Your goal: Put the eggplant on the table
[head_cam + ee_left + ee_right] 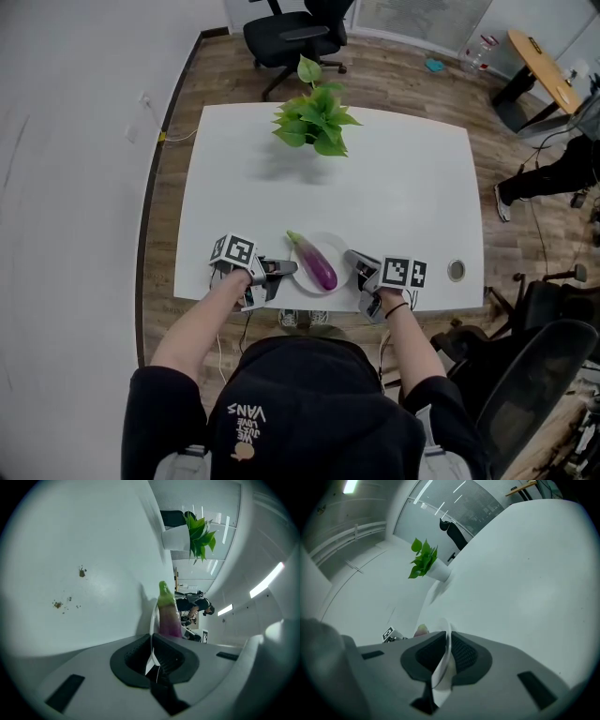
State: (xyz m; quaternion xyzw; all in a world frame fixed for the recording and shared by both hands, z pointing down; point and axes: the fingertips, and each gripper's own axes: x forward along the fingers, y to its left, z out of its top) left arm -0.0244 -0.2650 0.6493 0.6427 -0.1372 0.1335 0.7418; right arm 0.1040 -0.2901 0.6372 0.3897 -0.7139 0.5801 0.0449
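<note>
Left jaws: your left gripper [152,657] is closed almost fully, and its pads pinch the thin white rim of the plate [152,620].
Right jaws: your right gripper [443,656] is closed in the same way on the opposite rim of this plate.
Eggplant place: the eggplant [317,263] lies on the plate, between the 2 grippers, over the near edge of the table [403,178].
Long axis: it runs from the green stem, far and toward your left, to the purple end, near and toward your right. So it lies slanted across the line between the jaws.
Nearer hand: both are about equally near, and neither touches the eggplant itself.
Plate and table: I cannot tell if the plate rests on the table.
Coming move, my judgement: keep the 2 rims level when you lower it, otherwise the eggplant may roll.
</note>
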